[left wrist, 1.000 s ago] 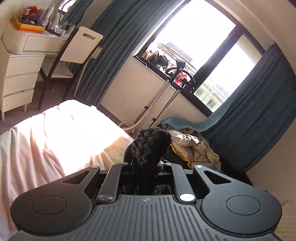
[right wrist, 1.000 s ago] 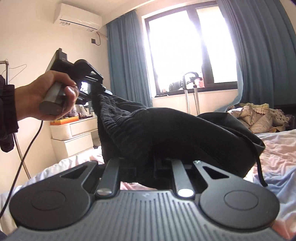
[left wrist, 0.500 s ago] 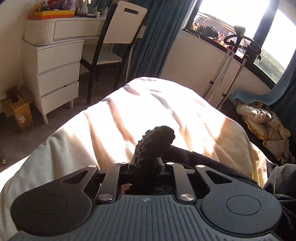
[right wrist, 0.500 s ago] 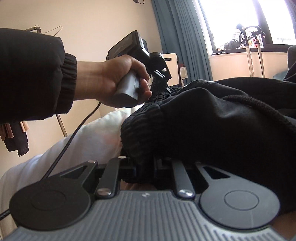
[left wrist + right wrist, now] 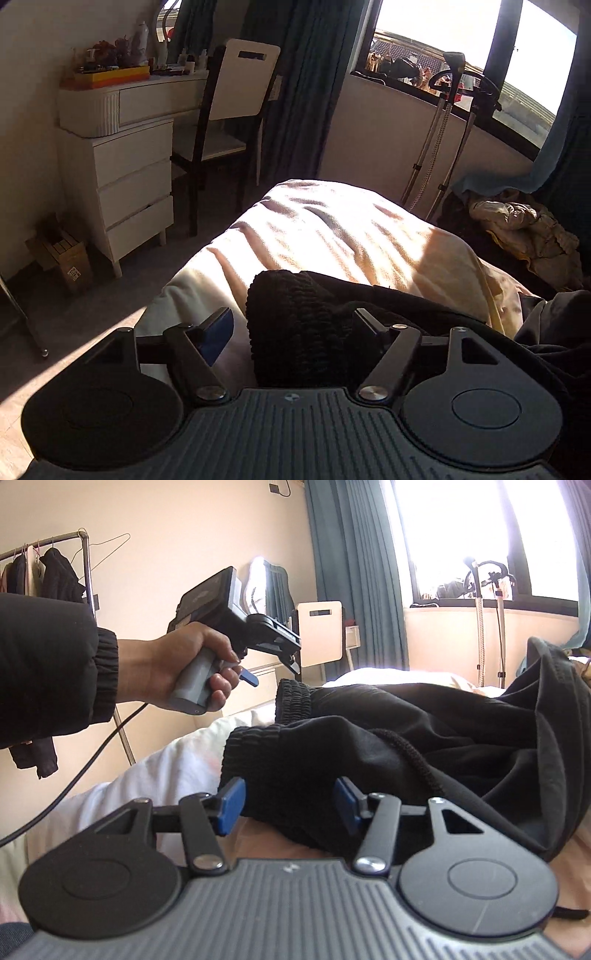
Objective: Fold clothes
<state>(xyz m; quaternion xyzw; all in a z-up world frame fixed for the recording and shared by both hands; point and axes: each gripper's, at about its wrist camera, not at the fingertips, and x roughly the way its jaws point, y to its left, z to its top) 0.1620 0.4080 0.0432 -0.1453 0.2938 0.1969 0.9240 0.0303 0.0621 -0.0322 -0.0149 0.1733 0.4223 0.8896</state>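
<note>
- Opening, your left gripper straddles a ribbed cuff without pressing it.
- Your right gripper is opening too, pads clear of the black hoodie lying on the bed.

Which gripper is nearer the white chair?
Left. The left gripper hangs in front of the white chair; the right gripper sits lower, its opening jaws around the black garment's cuff.

garment on bed, dresser left
</note>
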